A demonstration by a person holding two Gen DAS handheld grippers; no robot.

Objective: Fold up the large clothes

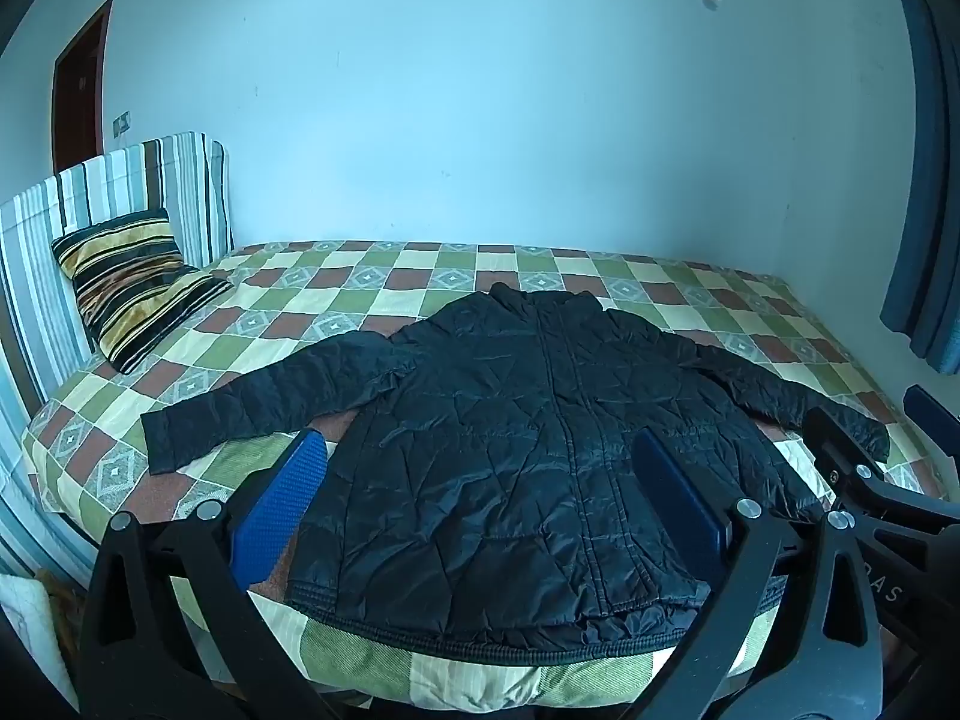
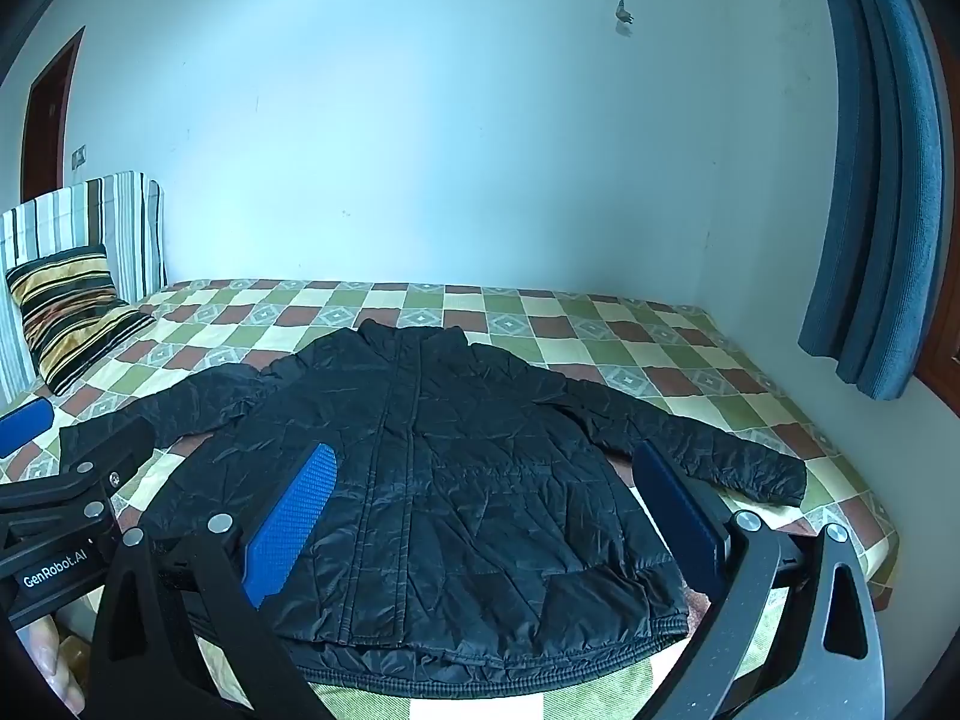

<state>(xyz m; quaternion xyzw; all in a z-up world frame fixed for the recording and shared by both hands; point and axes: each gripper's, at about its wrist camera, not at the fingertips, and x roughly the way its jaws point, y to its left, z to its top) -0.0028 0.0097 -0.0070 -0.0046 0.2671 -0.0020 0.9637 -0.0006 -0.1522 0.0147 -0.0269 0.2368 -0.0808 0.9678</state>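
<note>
The left gripper [image 1: 480, 516] is hovering with its jaws spread wide apart and nothing between them, tilting down toward the jacket [image 1: 528, 450] lying just ahead of it and below. The right gripper [image 2: 498, 516] is doing the same beside it, jaws standing fully apart and empty, aiming at the same garment from slightly further right. Neither one is touching the cloth.

Judging from how things lie, the folding is not yet starting. The jacket is lying spread flat on the bed [image 1: 420, 276], front up, with the hem nearest both grippers and the collar at the far end. Both sleeves are reaching out sideways: one is stretching off to the left of the left gripper, the other is running out to the right, past the right gripper's outer finger. No part is doubled over, so every fold is remaining to be done: sleeves in, sides in, and then the body halved, most likely.

The jacket is looking black, quilted and slightly shiny, with many small creases catching the light. A closed front seam or zip is running straight up the middle from hem to collar. The hem is showing a ribbed or bound edge and is curling a little near the bed's front edge. It is seeming puffy and slippery, so folds may be springing back.
</note>
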